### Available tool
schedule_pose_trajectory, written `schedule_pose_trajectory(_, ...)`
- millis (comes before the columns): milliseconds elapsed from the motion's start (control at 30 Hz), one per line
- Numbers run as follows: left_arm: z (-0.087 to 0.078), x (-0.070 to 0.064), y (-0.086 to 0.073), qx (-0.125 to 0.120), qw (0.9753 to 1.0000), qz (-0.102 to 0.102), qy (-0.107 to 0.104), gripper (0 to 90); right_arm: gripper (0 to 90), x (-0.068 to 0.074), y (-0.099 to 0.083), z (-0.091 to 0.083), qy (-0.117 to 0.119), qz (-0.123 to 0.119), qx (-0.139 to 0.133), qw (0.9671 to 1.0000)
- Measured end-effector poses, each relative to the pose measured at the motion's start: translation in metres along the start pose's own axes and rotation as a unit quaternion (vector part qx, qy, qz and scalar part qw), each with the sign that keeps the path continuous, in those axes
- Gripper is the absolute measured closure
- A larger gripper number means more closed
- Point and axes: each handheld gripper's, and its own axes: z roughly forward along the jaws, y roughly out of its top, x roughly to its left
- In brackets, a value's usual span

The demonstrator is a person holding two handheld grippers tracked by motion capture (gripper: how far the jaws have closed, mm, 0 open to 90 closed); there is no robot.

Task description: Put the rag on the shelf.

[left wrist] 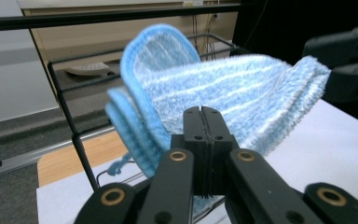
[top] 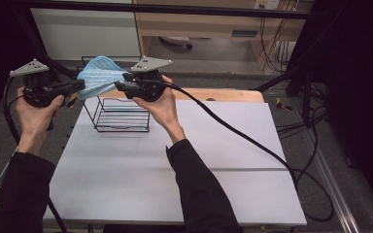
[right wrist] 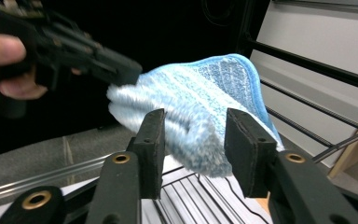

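While the white desk (top: 223, 160) spans most of the high view, a black wire basket (top: 121, 114) stands on its far left part, near the desk's wooden far edge, and a blue microfibre cloth (top: 97, 76) is held in the air above the basket's open top, clear of the wires. The cloth is folded on itself, its bound blue hem (left wrist: 135, 56) arching upward at the far side and its fluffy striped face turned toward the person. At the cloth's left end, the left tongs (top: 80, 86) are pressed together on it; in the left gripper view (left wrist: 204, 122) the two jaws meet with no gap showing, and the pile bulges out on both sides of them. At the cloth's right end, the right tongs (top: 121, 81) reach in from the opposite side; in the right gripper view (right wrist: 193, 140) the jaws stand spread, one on each side of the cloth's near edge, with a gap visible between each pad and the fabric. A black cable (top: 243, 133) trails from the right gripper across the desk and off its right edge.
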Motion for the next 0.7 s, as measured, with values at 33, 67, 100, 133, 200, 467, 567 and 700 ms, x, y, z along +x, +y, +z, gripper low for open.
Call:
schedule_pose_trajectory(33,0.001,0.000,-0.002,0.002,1.0000,0.002,0.000,89.7,58.5,0.000,0.000,-0.001,0.003,0.003,-0.001,1.0000)
schedule_pose_trajectory(67,0.002,-0.001,-0.004,0.004,1.0000,0.004,-0.001,89.7,58.6,0.000,0.001,-0.001,0.003,0.005,-0.003,1.0000)
schedule_pose_trajectory(100,0.003,-0.001,-0.006,0.006,1.0000,0.007,0.001,89.7,58.6,0.001,0.001,-0.001,0.004,0.009,-0.005,0.9999)
schedule_pose_trajectory(133,0.003,-0.001,-0.008,0.008,0.9999,0.011,0.001,89.7,58.8,0.001,0.001,-0.001,0.006,0.011,-0.006,0.9999)
schedule_pose_trajectory(200,0.005,-0.002,-0.011,0.008,0.9999,0.015,0.001,89.8,63.5,0.001,0.001,-0.001,0.007,0.016,-0.004,0.9998)
schedule_pose_trajectory(467,0.008,0.000,-0.021,0.011,0.9998,0.016,0.005,89.8,89.9,0.001,-0.012,0.013,0.009,0.022,0.058,0.9980)
schedule_pose_trajectory(567,0.010,0.002,-0.026,0.013,0.9998,0.015,0.006,89.7,89.9,-0.001,-0.018,0.020,-0.004,0.017,0.077,0.9969)
schedule_pose_trajectory(700,0.015,0.004,-0.032,0.013,0.9998,0.012,0.011,89.8,89.5,-0.003,-0.027,0.027,-0.020,0.017,0.078,0.9966)
